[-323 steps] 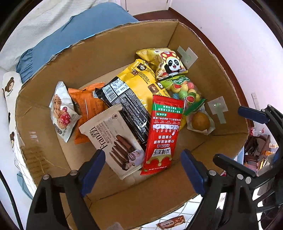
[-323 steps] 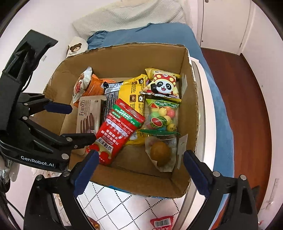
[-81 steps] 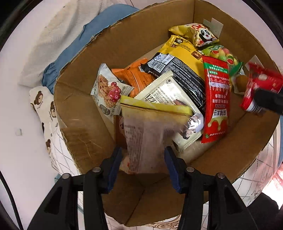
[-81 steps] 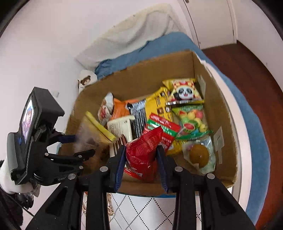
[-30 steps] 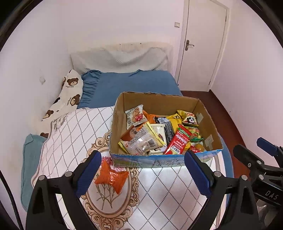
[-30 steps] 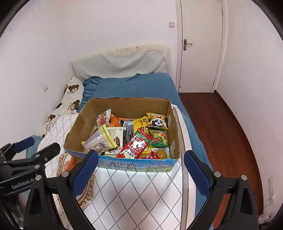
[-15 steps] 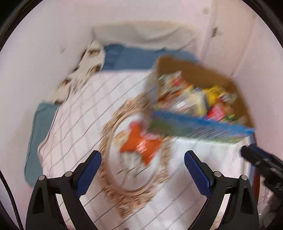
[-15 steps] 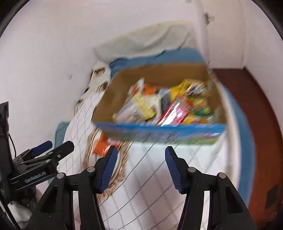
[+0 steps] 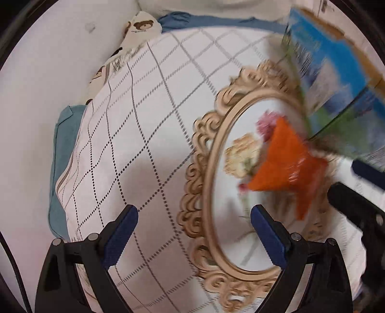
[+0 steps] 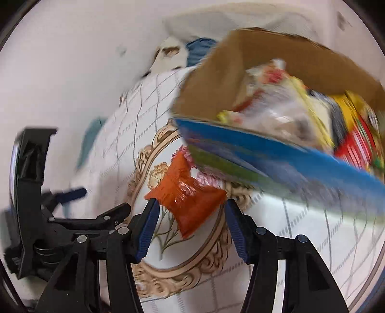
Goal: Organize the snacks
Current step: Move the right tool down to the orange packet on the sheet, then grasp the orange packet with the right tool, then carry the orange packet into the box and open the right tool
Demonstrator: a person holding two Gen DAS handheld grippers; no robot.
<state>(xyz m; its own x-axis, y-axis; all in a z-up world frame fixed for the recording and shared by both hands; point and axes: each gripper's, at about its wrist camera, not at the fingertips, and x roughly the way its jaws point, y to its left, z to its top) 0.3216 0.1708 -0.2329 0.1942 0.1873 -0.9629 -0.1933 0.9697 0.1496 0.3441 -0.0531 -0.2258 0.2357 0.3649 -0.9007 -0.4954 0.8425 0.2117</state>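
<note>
An orange snack packet point(image 10: 187, 199) lies on the white quilt, just in front of the cardboard box point(image 10: 264, 156), which has a blue front and is full of snack bags point(image 10: 288, 108). My right gripper point(image 10: 191, 216) points down at the packet. Its jaws are opening, one fingertip stands at each end of the packet, and I see no pad pressing on it. In the left wrist view the same packet point(image 9: 286, 168) lies to the right of my left gripper point(image 9: 192, 216), which is wide open over bare quilt. The box point(image 9: 332, 72) is blurred at the upper right.
The quilt point(image 9: 144, 120) has a diamond grid and a gold oval frame print point(image 9: 199, 192) with flowers. A bear-print pillow point(image 9: 139, 26) and a blue sheet point(image 9: 204, 19) lie against the white wall behind. The other gripper point(image 10: 96, 201) shows at the left.
Both grippers have dropped and tipped down from a view across the room to close over the quilt. The right jaws stand narrower than a second ago, now at either end of the orange packet.
</note>
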